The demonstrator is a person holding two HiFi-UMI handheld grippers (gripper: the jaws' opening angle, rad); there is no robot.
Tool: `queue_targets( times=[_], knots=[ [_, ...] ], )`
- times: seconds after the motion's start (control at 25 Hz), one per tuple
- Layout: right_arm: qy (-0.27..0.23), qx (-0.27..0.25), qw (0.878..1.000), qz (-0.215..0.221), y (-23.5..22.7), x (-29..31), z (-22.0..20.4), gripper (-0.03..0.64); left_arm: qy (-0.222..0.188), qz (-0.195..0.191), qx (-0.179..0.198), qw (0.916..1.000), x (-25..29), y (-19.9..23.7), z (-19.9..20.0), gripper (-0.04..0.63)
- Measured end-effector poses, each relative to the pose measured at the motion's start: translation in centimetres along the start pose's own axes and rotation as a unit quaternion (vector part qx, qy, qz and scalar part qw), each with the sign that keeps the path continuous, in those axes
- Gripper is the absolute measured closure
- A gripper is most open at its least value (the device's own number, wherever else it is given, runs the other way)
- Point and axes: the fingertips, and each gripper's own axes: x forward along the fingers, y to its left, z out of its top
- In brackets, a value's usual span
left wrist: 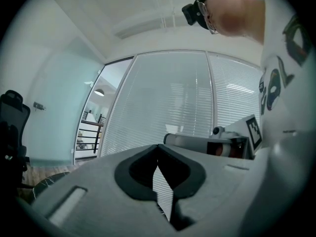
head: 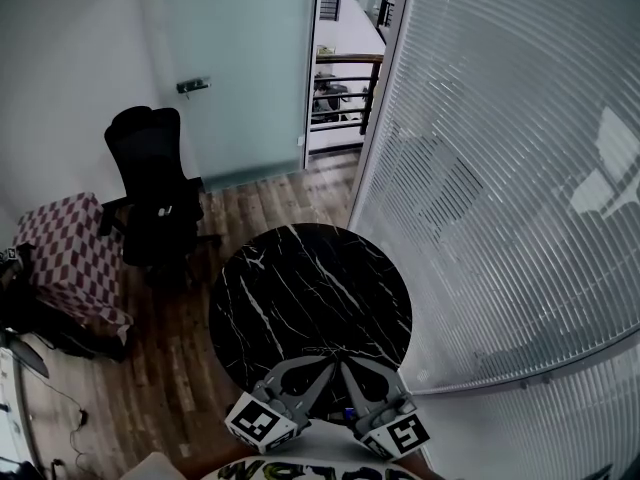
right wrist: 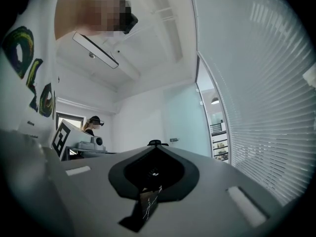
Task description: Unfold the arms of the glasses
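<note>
A: Head view?
B: Left gripper (head: 322,367) and right gripper (head: 349,367) meet tip to tip above the black bench's (head: 300,288) near edge; no glasses in sight.
A: Left gripper view?
B: Jaws pressed together, nothing between.
A: Right gripper view?
B: Same: closed, empty. Step unsettled; glasses either yet to come or already gone. Any move needs them in view.

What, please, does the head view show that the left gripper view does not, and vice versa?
Only the head view shows the checked cloth and the whole round marble table. Only the left gripper view shows the left tongs shut on nothing, and the person's head camera. Both show the office chair, the frosted glass door and the blinds.
</note>
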Motion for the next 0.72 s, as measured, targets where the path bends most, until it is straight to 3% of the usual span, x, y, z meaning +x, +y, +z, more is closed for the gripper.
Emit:
queue_targets(
  times=[0.72],
  knots=[
    [-0.003,-0.002,1.0,-0.006,-0.6,-1.3,-0.5,0.615,-0.009,0.006,0.003,0.9999,0.5,-1.2,0.4,0.592]
  ],
)
